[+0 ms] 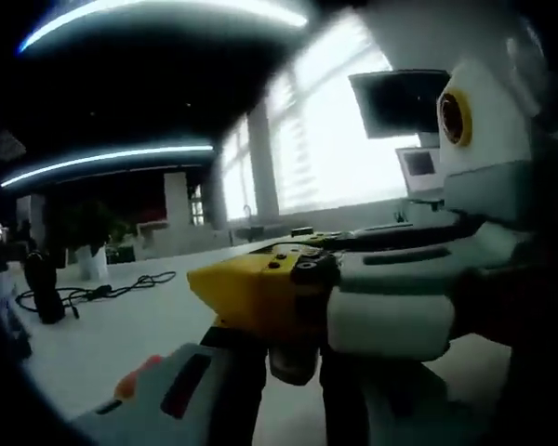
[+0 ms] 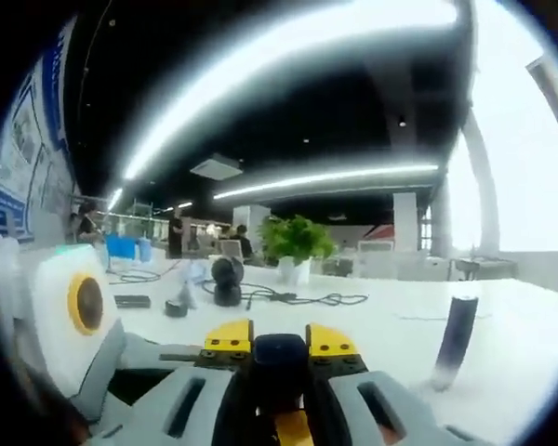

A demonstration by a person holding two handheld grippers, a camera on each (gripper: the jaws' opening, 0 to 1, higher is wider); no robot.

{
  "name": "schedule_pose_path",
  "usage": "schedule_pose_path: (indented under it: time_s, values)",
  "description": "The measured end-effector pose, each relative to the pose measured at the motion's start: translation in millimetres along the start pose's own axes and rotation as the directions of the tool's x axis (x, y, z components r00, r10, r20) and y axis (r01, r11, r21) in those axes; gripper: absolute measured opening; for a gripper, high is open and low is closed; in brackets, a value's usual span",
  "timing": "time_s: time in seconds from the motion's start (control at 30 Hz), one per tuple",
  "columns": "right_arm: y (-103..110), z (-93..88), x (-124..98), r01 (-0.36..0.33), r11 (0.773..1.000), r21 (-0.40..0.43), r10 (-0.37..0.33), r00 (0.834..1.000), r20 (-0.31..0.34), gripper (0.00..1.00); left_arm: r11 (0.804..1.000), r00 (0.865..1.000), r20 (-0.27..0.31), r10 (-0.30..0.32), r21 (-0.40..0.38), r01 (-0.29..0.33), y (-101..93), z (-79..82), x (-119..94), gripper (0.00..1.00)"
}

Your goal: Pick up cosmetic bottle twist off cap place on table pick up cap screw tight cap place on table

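A dark, tall cosmetic bottle (image 2: 455, 340) stands upright on the white table (image 2: 381, 325), to the right of and beyond my right gripper (image 2: 279, 351). That gripper's yellow-tipped jaws are shut on a small dark blue cap (image 2: 279, 360). In the left gripper view the right gripper (image 1: 253, 290) crosses in from the right, directly over my left gripper (image 1: 279, 400), whose grey jaws rise from the bottom. It hides the left jaws' tips, so their state is unclear. A small grey round part (image 1: 293, 364) hangs under the right gripper. The left gripper's body (image 2: 79, 311) sits close at the left.
A black cable (image 2: 298, 298) and a dark round object (image 2: 227, 279) lie farther back on the table, with a potted plant (image 2: 295, 246) behind them. Another cable (image 1: 98, 293) and a dark object (image 1: 44, 288) show at the left. Monitors (image 1: 395, 102) and bright windows stand behind. People stand far back.
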State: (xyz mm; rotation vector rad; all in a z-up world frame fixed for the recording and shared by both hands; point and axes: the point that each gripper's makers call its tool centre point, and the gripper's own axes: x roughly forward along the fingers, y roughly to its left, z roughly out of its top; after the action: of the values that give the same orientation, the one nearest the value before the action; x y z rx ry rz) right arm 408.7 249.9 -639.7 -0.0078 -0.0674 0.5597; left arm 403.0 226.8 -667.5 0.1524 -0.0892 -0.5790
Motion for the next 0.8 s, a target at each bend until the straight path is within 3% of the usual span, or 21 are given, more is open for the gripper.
schedule_pose_path:
  time_s: [0.13,0.23,0.37,0.5,0.63,0.67,0.8]
  values:
    - [1.1,1.3,-1.3,-0.018,0.999,-0.029,0.018,1.0,0.019,0.12,0.999,1.0,0.016,-0.025,-0.02,0.025,-2.3,0.4,1.8,0.1]
    - [-0.3,1.0,-3.8,-0.04,0.999,-0.016,0.04,0.999,0.025,0.12,0.995,0.995,0.03,-0.092,-0.032,0.093,-8.8,1.4,2.8,0.1]
    - [0.2,3.3,-7.1,-0.071,0.997,0.006,0.071,0.997,0.014,0.12,0.978,0.979,0.065,-0.194,-0.063,0.198,-17.5,5.3,0.3,0.1]
    - [8.1,9.7,-9.0,-0.104,0.992,-0.065,0.106,0.994,0.033,0.12,0.972,0.972,0.077,-0.222,-0.053,0.227,-17.2,10.1,-1.4,0.1]
    - [9.5,11.4,-9.9,-0.119,0.991,-0.067,0.121,0.992,0.034,0.12,0.969,0.967,0.087,-0.241,-0.04,0.245,-19.4,12.8,-1.6,0.1]
    - [9.9,11.8,-10.8,-0.125,0.99,-0.065,0.127,0.991,0.036,0.12,0.966,0.964,0.093,-0.248,-0.046,0.253,-45.3,13.8,5.9,0.09]
    - [10.0,12.0,-13.6,-0.133,0.99,-0.055,0.136,0.99,0.039,0.12,0.965,0.96,0.103,-0.26,-0.018,0.263,-51.6,14.8,8.0,0.09]
